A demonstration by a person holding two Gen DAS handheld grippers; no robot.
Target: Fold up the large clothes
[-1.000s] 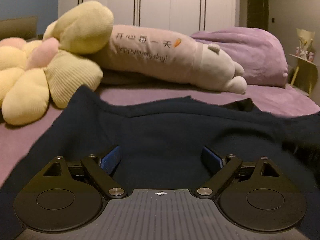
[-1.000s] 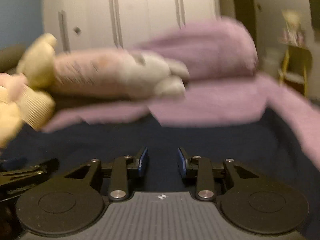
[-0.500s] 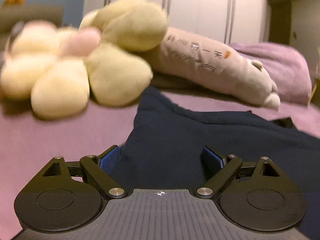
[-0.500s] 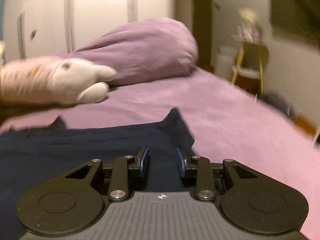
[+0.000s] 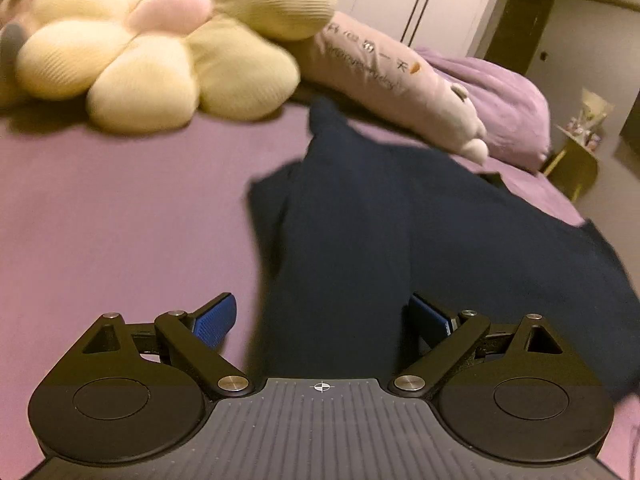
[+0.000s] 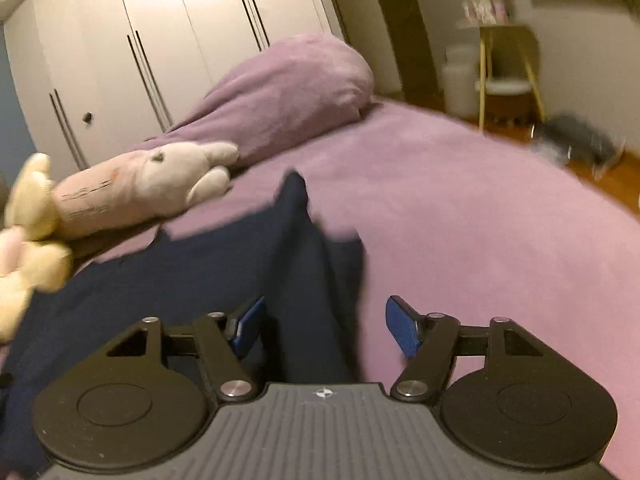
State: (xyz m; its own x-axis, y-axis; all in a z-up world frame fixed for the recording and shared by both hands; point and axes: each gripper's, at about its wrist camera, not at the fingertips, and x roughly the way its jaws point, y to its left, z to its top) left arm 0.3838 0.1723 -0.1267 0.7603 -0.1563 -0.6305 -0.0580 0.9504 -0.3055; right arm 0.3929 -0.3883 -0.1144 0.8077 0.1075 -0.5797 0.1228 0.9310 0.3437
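Your left gripper (image 5: 322, 316) is hanging over the left edge of the dark blue garment (image 5: 400, 220), jaws standing wide apart, with cloth running between the blue pads (image 5: 214, 318) but nothing pressing on it. Your right gripper (image 6: 324, 328) is pointing along the garment's right edge (image 6: 308, 280); its jaws are opening, a strip of cloth is lying between them, and the pads are not touching it.

The garment is lying spread on the purple bedspread (image 5: 120, 220), reaching from the grippers toward the pillows. In the left view a corner is poking up toward the long pink plush pillow (image 5: 384, 76); in the right view another corner (image 6: 294, 188) is rising near that plush (image 6: 140, 184).

The yellow flower cushion (image 5: 160, 52) is sitting left of the garment, apart from it. A bunched purple quilt (image 6: 288, 92) is lying behind the plush, with white wardrobe doors (image 6: 160, 40) standing beyond. Both views are blurring at the edges.
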